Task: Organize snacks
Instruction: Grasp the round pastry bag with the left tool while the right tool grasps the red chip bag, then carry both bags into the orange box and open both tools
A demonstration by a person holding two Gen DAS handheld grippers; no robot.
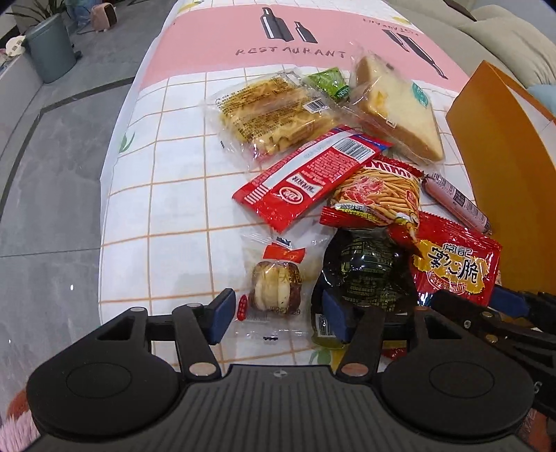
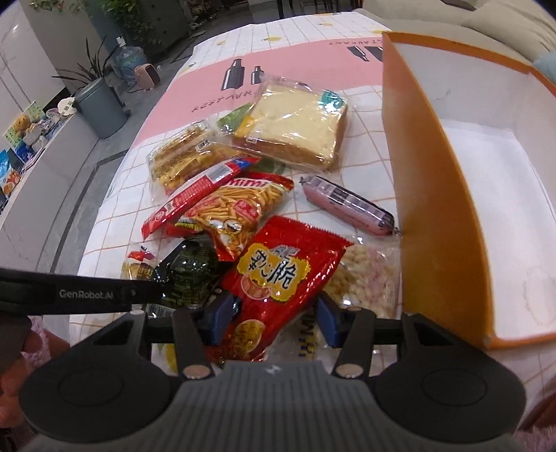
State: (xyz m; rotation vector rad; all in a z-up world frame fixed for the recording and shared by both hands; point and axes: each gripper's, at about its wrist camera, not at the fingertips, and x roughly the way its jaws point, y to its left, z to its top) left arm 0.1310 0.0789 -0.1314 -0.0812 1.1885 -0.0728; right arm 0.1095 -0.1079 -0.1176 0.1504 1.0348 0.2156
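Several wrapped snacks lie in a heap on the tablecloth. My left gripper (image 1: 278,318) is open, its fingers on either side of a clear-wrapped round pastry (image 1: 274,287); its right finger presses against a dark green packet (image 1: 365,274). My right gripper (image 2: 274,318) is open around the near end of a red crisp bag (image 2: 281,274), which also shows in the left wrist view (image 1: 455,267). An orange box (image 2: 438,194) with a white inside stands open to the right. A pink sausage (image 2: 347,205) lies beside the box wall.
A Mimi stick-snack bag (image 2: 236,208), a long red wafer pack (image 1: 309,177), waffle biscuits (image 1: 274,111), a wrapped bread slice (image 2: 295,128), a small green packet (image 1: 328,81) and a clear puffed-snack bag (image 2: 365,278) crowd the table. Table edge and grey floor lie left; sofa cushions (image 1: 504,31) behind.
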